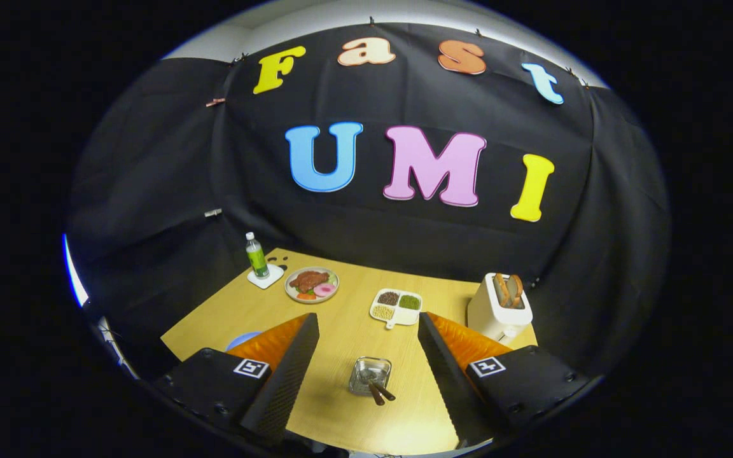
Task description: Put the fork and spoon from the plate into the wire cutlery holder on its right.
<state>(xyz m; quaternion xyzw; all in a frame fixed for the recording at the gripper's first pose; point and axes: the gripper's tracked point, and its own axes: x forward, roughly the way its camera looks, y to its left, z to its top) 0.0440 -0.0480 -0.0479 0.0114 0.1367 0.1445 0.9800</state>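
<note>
Cutlery holder (369, 375) stands on the bench (341, 324) between our fingers (290, 362), which are spread wide and empty. Two brown handles (379, 392) already lean out of it toward us. Blue plate (242, 339) peeks behind the left finger; we judge the task nearly done.

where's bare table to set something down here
Bare wood lies between the open gripper fingers, around the wire holder with two handles in it, and ahead up to the sectioned tray. More lies between the food plate and that tray. Crowded: the far edge, with bottle, plate, tray and toaster.
</note>
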